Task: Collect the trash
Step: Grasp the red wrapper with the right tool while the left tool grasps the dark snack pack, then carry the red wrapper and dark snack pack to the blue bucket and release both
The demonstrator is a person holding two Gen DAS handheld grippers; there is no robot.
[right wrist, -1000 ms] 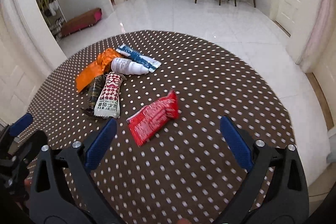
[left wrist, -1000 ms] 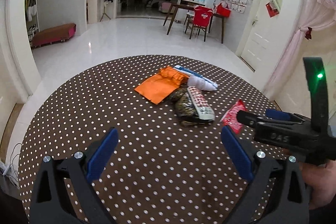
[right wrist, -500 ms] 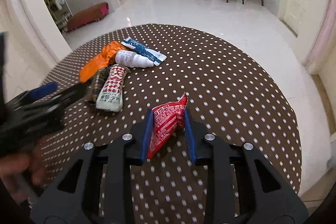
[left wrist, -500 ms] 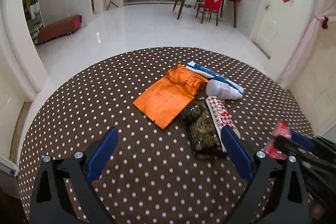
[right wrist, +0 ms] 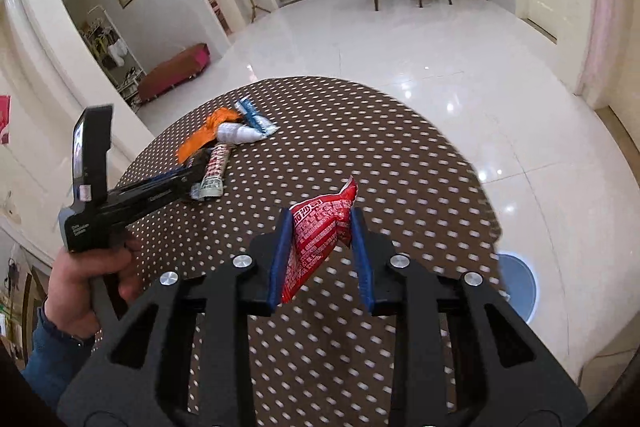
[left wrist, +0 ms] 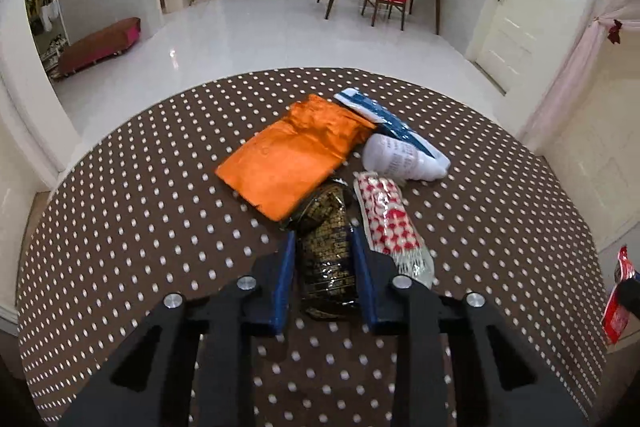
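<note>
At frame centre the left gripper (left wrist: 323, 269) pinches a dark gold-printed wrapper (left wrist: 326, 259) on the dotted table (left wrist: 140, 227), the right gripper (right wrist: 320, 251) clamps a red packet (right wrist: 316, 247) aloft; a firm, slow lift should avoid dragging the neighbouring orange pouch (left wrist: 292, 155)
</note>
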